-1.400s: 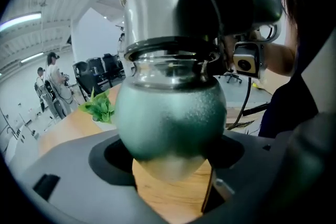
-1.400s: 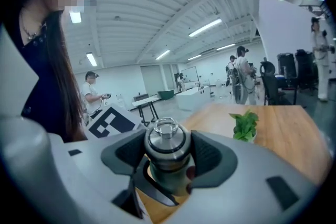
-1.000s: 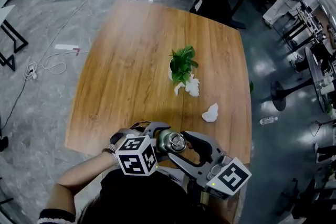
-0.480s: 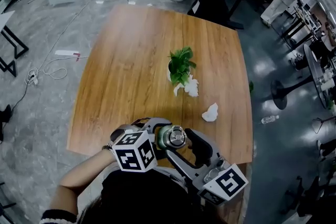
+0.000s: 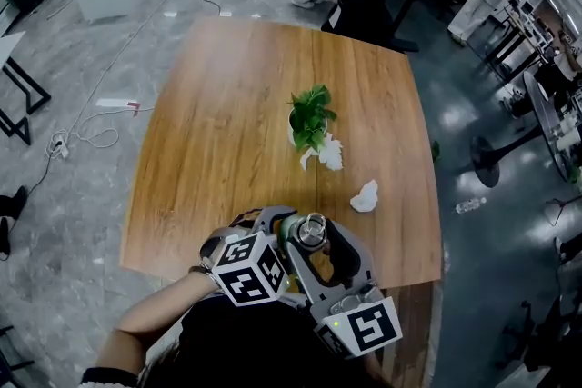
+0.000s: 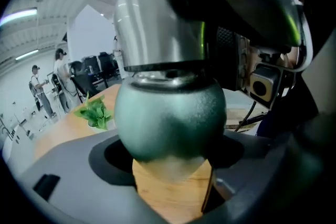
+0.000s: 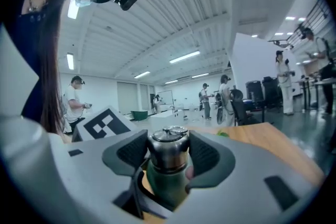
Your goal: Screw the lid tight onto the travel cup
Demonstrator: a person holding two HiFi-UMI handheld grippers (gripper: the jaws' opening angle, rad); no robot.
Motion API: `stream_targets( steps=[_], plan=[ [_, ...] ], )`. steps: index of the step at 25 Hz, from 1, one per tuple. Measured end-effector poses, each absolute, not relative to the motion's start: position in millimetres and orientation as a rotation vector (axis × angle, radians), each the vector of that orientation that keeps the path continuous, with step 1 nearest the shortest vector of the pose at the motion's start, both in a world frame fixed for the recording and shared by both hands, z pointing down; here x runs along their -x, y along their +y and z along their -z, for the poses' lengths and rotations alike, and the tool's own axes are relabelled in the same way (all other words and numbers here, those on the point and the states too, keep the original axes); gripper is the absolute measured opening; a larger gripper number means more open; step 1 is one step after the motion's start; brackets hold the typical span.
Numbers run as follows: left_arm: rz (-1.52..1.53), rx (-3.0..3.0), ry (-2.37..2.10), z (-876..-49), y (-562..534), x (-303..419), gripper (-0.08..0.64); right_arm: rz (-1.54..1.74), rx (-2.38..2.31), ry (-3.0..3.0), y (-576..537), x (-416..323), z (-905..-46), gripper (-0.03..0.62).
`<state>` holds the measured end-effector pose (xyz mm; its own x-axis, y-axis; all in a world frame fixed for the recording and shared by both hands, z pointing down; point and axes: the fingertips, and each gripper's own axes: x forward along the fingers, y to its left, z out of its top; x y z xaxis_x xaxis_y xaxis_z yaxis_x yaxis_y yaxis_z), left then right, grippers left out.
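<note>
1. Since the frame 1.0 s ago, your right gripper (image 7: 168, 153) has swung round the lid (image 5: 311, 230). Its marker cube, once out at the far right, now sits closer in toward your body, beside the left cube. The left gripper (image 6: 170, 159) has shifted only slightly right, and the cup top with it.
2. Count: two grippers, one travel cup (image 6: 169, 118), one lid.
3. Count on the table (image 5: 218, 104): one potted plant (image 5: 311, 115) and two crumpled white paper wads, one touching the plant's pot (image 5: 332, 152) and one nearer you to the right (image 5: 366, 195). All three are unchanged in position.
4. Left jaws are clamped on the round green body of the cup, one pad on each side.
5. Right jaws are pinched on the steel lid, which sits on top of the cup.
6. The cup is upright over the near edge of the table, just in front of you, between both grippers. Whether its base touches the wood cannot be told.
</note>
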<state>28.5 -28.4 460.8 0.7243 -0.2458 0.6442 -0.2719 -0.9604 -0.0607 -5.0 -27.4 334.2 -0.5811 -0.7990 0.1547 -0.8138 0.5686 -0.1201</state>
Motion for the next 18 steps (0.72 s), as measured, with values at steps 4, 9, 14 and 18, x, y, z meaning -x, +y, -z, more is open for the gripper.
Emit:
stream_targets(
  steps=[4, 9, 14, 18],
  plan=[
    [-1.010, -2.988, -0.152, -452.8, -9.7, -30.2, 0.387, -0.458, -1.094, -2.859, -8.3, 6.4, -326.8, 0.261],
    [-1.063, -3.056, 0.115, -450.6, 10.5, -30.7, 0.387, -0.326, -0.862, -2.873, 4.3, 9.5, -327.9, 0.271],
    [-1.035, -2.933, -0.262, -453.6, -15.6, -35.5, 0.387, -0.160, -1.308, -2.740, -16.7, 5.3, -325.8, 0.252],
    [-1.020, -2.930, -0.273, -456.6, -17.2, -37.5, 0.387, -0.304, -1.313, -2.751, -15.9, 5.5, -331.0, 0.253]
  ],
)
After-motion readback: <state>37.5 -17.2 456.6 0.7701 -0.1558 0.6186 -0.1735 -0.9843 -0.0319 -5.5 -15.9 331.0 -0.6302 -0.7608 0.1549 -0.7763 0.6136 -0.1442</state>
